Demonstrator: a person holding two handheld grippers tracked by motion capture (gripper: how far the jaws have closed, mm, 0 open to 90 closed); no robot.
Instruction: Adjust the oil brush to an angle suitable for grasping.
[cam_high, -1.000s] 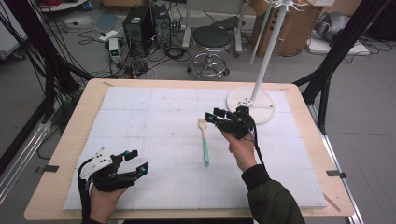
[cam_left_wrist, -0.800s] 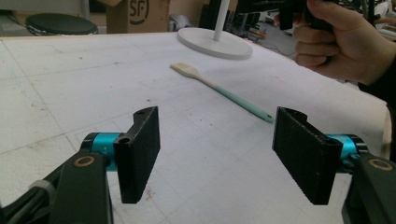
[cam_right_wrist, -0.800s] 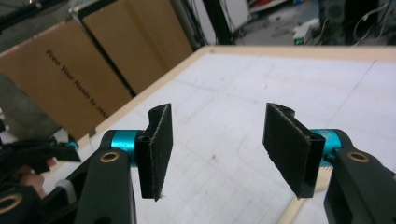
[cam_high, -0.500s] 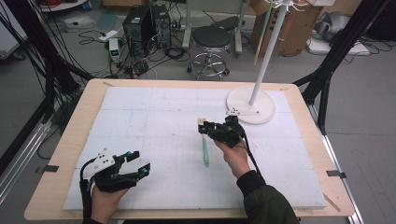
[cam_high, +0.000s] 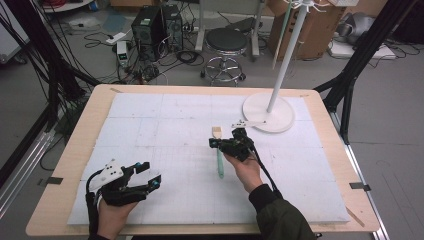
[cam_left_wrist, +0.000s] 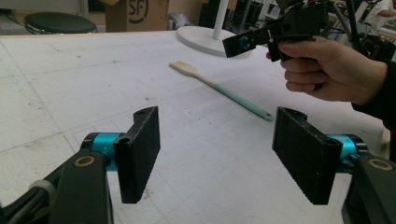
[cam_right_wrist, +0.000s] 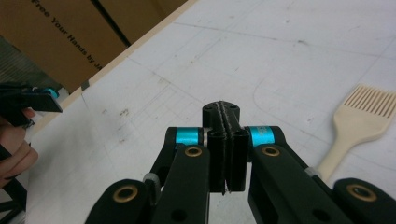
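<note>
The right gripper (cam_high: 216, 143) has just been closing; its jaws now press together with nothing between them, just above the pastry brush (cam_high: 218, 152) lying on the white mat (cam_high: 150, 120). The left gripper (cam_high: 152, 176) rests with jaws apart, empty.

The brush (cam_high: 218, 152) lies mid-table (cam_high: 75, 150) — lamp base (cam_high: 267, 112) behind it, to the right.

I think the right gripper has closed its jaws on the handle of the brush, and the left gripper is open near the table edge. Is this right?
Not quite. The right gripper is shut, but on nothing: in the right gripper view the brush lies beside it, untouched. The left gripper is open, as you say.
</note>
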